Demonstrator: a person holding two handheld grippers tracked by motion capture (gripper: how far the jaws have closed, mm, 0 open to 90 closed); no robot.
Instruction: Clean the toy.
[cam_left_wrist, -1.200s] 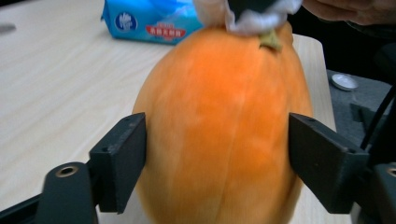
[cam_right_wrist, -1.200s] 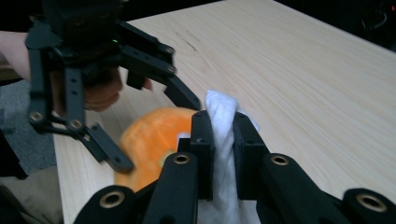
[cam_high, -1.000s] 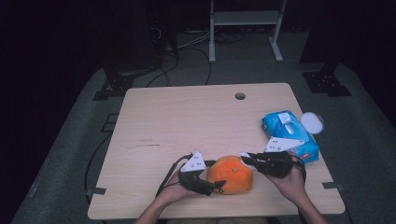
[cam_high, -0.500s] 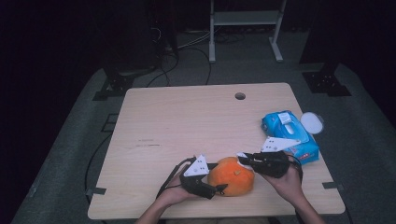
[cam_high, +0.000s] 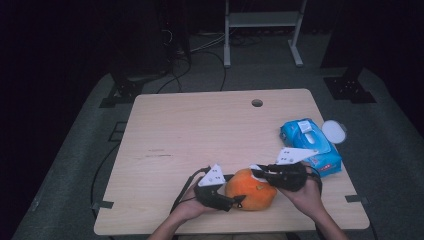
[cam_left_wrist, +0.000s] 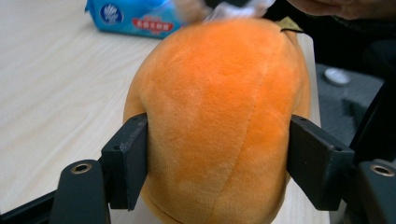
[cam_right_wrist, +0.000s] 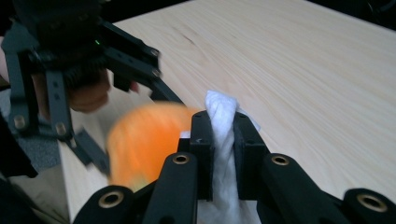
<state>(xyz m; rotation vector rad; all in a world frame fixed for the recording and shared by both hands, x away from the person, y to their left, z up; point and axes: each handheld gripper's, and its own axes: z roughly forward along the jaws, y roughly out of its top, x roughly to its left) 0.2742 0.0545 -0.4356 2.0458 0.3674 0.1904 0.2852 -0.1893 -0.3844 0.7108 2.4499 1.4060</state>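
Note:
An orange plush toy lies near the table's front edge between both hands. My left gripper comes at it from the left. In the left gripper view its black pads press into both sides of the plush. These jaws have just been closing with the plush between them. My right gripper reaches over the toy's top from the right, shut on a twisted white tissue. In the right gripper view the plush shows blurred behind the jaws, with the left gripper beyond it.
A blue pack of wet wipes lies at the table's right side, just behind my right hand, with a white round lid beside it. The wooden table has a cable hole near its far edge.
The left gripper has edged slightly right against the plush and its jaws have drawn in around it. The right gripper has stayed put over the toy with the tissue.

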